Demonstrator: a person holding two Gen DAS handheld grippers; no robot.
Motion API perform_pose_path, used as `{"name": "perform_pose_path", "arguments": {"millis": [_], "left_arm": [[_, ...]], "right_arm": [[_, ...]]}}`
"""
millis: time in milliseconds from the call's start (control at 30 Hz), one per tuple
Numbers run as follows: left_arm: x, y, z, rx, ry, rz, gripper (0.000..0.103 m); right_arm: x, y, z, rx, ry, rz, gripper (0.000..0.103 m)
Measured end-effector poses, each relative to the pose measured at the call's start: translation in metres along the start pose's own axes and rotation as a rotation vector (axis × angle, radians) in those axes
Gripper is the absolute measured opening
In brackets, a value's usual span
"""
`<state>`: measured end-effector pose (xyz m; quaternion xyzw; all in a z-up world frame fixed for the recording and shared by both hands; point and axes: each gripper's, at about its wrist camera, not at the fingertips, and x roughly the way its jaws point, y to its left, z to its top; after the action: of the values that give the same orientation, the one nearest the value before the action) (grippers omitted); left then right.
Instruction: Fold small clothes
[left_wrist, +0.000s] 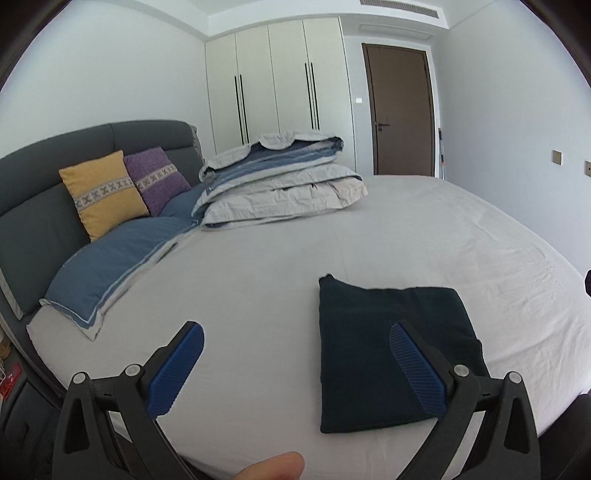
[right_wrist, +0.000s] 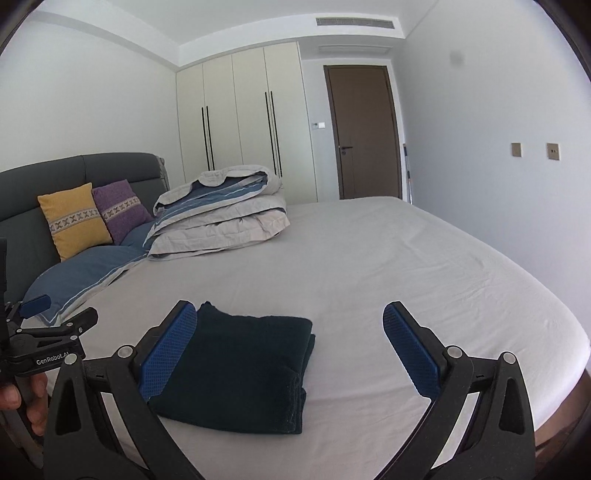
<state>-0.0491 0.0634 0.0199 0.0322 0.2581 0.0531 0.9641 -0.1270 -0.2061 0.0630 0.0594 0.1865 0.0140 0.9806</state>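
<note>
A dark navy garment lies folded into a flat rectangle on the grey bed sheet. It also shows in the right wrist view, with layered folded edges on its right side. My left gripper is open and empty, held above the sheet just left of the garment, its right finger over the cloth. My right gripper is open and empty, held above the garment's right half. The left gripper also shows at the left edge of the right wrist view.
A folded grey and blue duvet is piled at the far side of the bed. A blue pillow, a yellow cushion and a purple cushion lean on the dark headboard. A wardrobe and a brown door stand behind.
</note>
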Motion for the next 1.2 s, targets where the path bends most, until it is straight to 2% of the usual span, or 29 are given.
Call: {"name": "perform_pose_path", "arguments": {"millis": [67, 167, 333, 467, 1200], "left_arm": [[0.010, -0.002, -0.007, -0.017, 0.065, -0.032, 0.103], [0.018, -0.007, -0.016, -0.015, 0.101, -0.055, 0.103], [0.032, -0.011, -0.030, -0.011, 0.161, -0.082, 0.103], [0.042, -0.013, -0.039, -0.010, 0.188, -0.079, 0.103], [0.058, -0.005, -0.050, -0.020, 0.239, -0.088, 0.103]], "right_arm": [[0.007, 0.004, -0.007, 0.002, 0.074, -0.011, 0.103], [0.022, 0.010, -0.020, 0.008, 0.183, -0.039, 0.103], [0.044, 0.020, -0.044, -0.043, 0.311, -0.105, 0.103], [0.055, 0.022, -0.058, -0.063, 0.369, -0.131, 0.103], [0.066, 0.016, -0.069, -0.039, 0.406, -0.163, 0.103]]}}
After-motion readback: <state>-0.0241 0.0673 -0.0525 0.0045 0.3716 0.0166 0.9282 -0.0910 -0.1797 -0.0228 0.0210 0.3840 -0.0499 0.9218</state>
